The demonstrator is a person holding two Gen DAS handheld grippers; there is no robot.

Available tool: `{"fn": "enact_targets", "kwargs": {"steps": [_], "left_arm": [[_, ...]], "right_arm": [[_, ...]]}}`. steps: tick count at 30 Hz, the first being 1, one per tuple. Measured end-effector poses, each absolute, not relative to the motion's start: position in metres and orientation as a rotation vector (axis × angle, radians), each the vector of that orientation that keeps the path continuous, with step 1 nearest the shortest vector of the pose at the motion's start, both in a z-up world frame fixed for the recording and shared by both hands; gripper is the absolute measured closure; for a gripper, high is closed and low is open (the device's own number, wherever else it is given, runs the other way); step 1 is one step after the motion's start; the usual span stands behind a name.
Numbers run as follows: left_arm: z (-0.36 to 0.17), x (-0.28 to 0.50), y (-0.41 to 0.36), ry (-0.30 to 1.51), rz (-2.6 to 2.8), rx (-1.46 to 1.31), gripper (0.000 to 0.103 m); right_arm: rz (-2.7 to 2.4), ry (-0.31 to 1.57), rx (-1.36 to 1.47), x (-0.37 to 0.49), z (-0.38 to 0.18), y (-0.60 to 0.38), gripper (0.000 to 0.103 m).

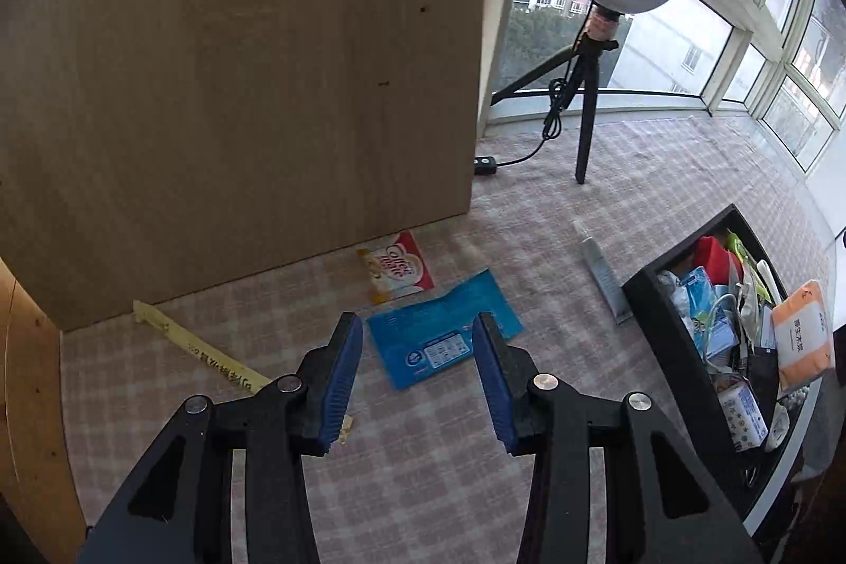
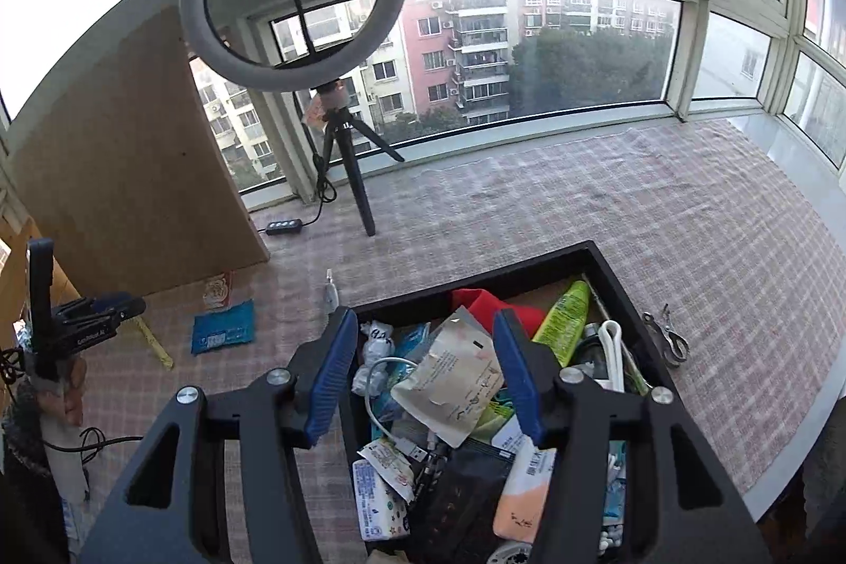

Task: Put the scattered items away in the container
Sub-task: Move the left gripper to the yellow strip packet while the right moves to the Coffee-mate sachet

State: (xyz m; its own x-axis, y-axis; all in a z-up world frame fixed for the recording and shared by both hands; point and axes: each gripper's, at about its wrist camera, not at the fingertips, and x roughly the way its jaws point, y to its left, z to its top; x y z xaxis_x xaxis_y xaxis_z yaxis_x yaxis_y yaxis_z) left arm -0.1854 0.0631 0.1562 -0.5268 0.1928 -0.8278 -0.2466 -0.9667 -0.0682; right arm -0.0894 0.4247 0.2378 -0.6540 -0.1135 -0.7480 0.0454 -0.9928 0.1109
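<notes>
A black tray (image 2: pixel 476 265) full of packets, tissues and cables sits on the checked cloth; it also shows in the left wrist view (image 1: pixel 666 331). My right gripper (image 2: pixel 420 371) is open and empty above it, over a beige pouch (image 2: pixel 454 384). My left gripper (image 1: pixel 417 379) is open and empty just above a blue packet (image 1: pixel 441 336). A red-and-white coffee sachet (image 1: pixel 399 268), a yellow strip (image 1: pixel 201 350) and a grey tube (image 1: pixel 600 270) lie on the cloth. The left gripper (image 2: pixel 100 307) also shows in the right wrist view near the blue packet (image 2: pixel 224 326).
A wooden board (image 1: pixel 238 77) stands upright behind the sachet. A ring light on a tripod (image 2: pixel 343 141) stands by the window, its cable and remote (image 2: pixel 283 227) on the cloth. A metal tool (image 2: pixel 669 336) lies right of the tray.
</notes>
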Motion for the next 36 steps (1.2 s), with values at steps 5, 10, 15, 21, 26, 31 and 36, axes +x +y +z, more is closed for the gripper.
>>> {"fn": "enact_targets", "kwargs": {"steps": [5, 10, 15, 21, 26, 31, 36], "left_arm": [[0.142, -0.192, 0.010, -0.005, 2.622, -1.464, 0.061], [0.123, -0.197, -0.030, -0.095, 2.666, -1.566, 0.059], [0.102, -0.207, -0.053, -0.206, 2.677, -1.656, 0.051], [0.073, -0.220, -0.056, -0.314, 2.647, -1.739, 0.046], [0.053, -0.233, -0.049, -0.366, 2.619, -1.804, 0.045], [0.040, -0.241, -0.043, -0.351, 2.615, -1.860, 0.045], [0.028, -0.244, -0.039, -0.344, 2.614, -1.913, 0.045]], "right_arm": [[-2.628, -0.006, 1.326, -0.122, 0.210, 0.355, 0.049], [-2.493, 0.007, 1.406, -0.152, 0.179, 0.308, 0.049], [-2.417, 0.068, 1.447, -0.178, 0.160, 0.267, 0.049], [-2.348, 0.023, 1.487, -0.213, 0.139, 0.228, 0.049], [-2.334, 0.025, 1.509, -0.239, 0.118, 0.190, 0.042], [-2.289, 0.090, 1.554, -0.261, 0.091, 0.152, 0.041], [-2.267, 0.135, 1.585, -0.279, 0.073, 0.128, 0.041]]}}
